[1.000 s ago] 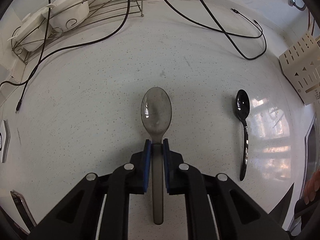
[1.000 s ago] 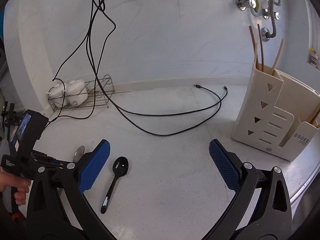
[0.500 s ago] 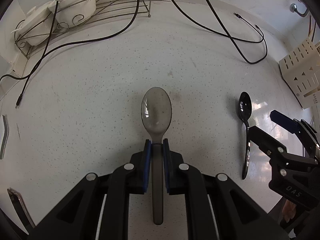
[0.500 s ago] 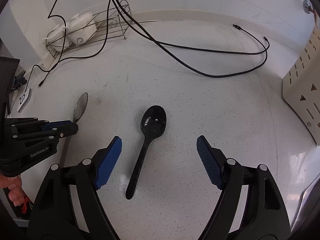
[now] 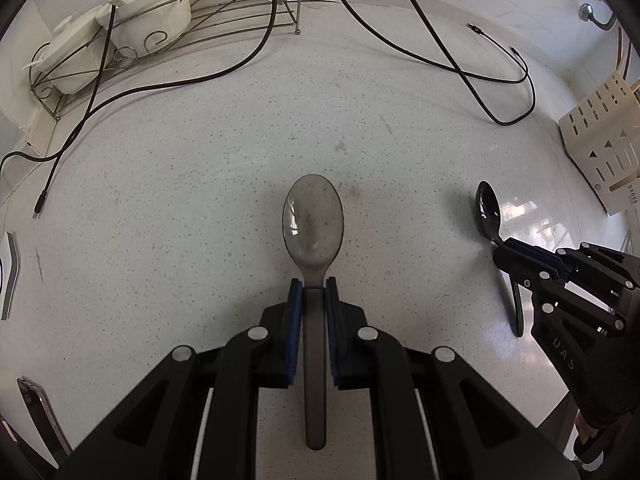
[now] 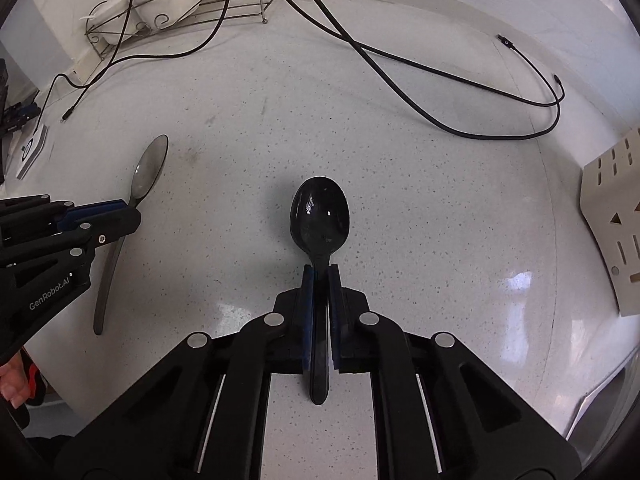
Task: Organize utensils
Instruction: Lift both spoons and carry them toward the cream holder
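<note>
Both grippers point steeply down at the counter [image 5: 200, 200], the left gripper [image 5: 313, 300] clamped on the grey spoon [image 5: 313, 220] and the right gripper [image 6: 320, 280] on the black spoon [image 6: 320, 216], each bowl jutting beyond its fingertips, presumably gripped near the neck so the 2 lift level toward the holder [image 6: 612, 224] off to the right.

**Hidden and cut off**

The cream utensil holder [image 6: 612, 236] ran off the right edge in both views, its top unseen. The black spoon [image 5: 489, 210] had its neck covered by the right gripper [image 5: 505, 254] in the left view. The wire rack [image 5: 168, 36] was clipped at the top.
</note>
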### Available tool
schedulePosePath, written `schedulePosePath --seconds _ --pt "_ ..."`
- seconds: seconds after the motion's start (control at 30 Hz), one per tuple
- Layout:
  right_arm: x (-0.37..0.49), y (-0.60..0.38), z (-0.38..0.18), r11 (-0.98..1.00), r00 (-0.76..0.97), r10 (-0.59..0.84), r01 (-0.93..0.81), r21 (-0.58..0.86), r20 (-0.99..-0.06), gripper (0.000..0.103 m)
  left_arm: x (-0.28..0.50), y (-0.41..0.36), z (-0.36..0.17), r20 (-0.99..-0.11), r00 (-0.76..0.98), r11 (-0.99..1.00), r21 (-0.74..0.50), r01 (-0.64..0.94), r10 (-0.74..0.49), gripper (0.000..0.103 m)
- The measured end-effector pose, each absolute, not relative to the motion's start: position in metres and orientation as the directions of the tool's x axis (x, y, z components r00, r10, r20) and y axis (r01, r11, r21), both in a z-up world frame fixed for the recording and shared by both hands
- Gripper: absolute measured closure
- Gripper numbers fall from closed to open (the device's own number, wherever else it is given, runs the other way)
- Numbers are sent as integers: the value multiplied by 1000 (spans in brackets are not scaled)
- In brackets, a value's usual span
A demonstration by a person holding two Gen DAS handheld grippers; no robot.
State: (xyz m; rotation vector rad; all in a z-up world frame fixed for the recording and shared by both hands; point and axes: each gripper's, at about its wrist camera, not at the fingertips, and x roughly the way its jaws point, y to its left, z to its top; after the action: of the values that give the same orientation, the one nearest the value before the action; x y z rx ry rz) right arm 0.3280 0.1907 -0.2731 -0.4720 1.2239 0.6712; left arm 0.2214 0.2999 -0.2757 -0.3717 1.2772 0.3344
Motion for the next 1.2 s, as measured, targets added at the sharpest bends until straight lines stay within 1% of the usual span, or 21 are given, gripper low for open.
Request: schedulePosePath --seconds 0.13,0.27,0.5,0.93,1.2 --pt "334 179 -267 739 187 241 -671 55 -952 97 219 304 -275 -966 258 888 -106 -447 14 92" --pt "342 170 -262 752 181 263 -654 84 -948 97 220 300 -265 -960 278 894 -92 -438 38 92" --pt "353 142 -238 788 222 314 -603 123 -923 97 229 293 -239 -941 334 901 -101 -421 50 92" --pt "393 71 -182 861 350 370 -478 176 -860 97 277 247 -188 -897 440 948 -99 -304 47 92" --pt "415 27 -142 888 452 380 -421 182 -807 97 317 212 -154 -854 520 971 -112 -211 14 92"
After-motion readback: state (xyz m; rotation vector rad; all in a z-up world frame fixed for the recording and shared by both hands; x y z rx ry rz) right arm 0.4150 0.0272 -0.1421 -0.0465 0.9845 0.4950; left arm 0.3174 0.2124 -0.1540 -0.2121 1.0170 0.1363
